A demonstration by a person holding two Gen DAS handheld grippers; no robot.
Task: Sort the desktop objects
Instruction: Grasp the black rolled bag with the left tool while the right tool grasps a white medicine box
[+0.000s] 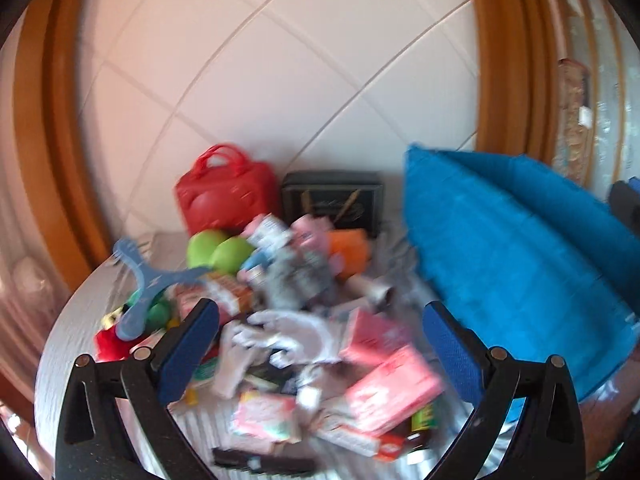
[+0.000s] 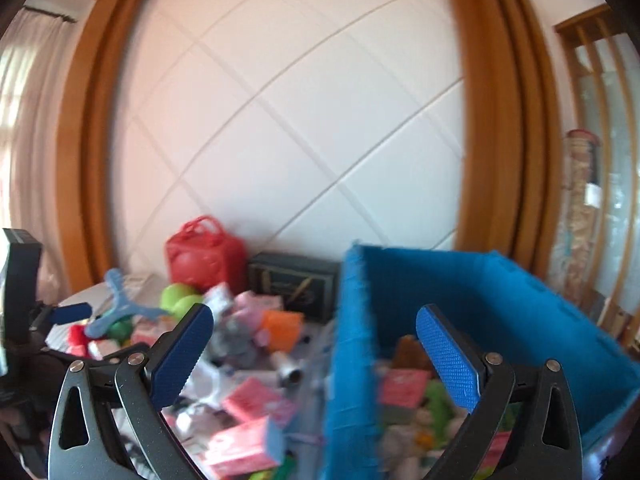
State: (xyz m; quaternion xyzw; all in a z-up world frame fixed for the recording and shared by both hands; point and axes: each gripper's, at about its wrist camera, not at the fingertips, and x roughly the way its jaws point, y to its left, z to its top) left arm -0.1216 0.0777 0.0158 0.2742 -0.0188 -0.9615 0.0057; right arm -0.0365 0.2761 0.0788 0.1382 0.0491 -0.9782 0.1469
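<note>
Left gripper (image 1: 320, 334) wide above clutter (image 1: 304, 320)

Left gripper (image 1: 320, 350), right gripper (image 2: 314, 356): black plastic linkage arms, triangular cut-outs, silver pivot screws, blue knurled finger pads (image 2: 448, 364).

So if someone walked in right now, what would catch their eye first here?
Probably the big blue bin on the right, already holding a few items. Left of it, a jumbled pile of pink boxes and packets covers the table, with a red bag standing against the wall behind.
</note>
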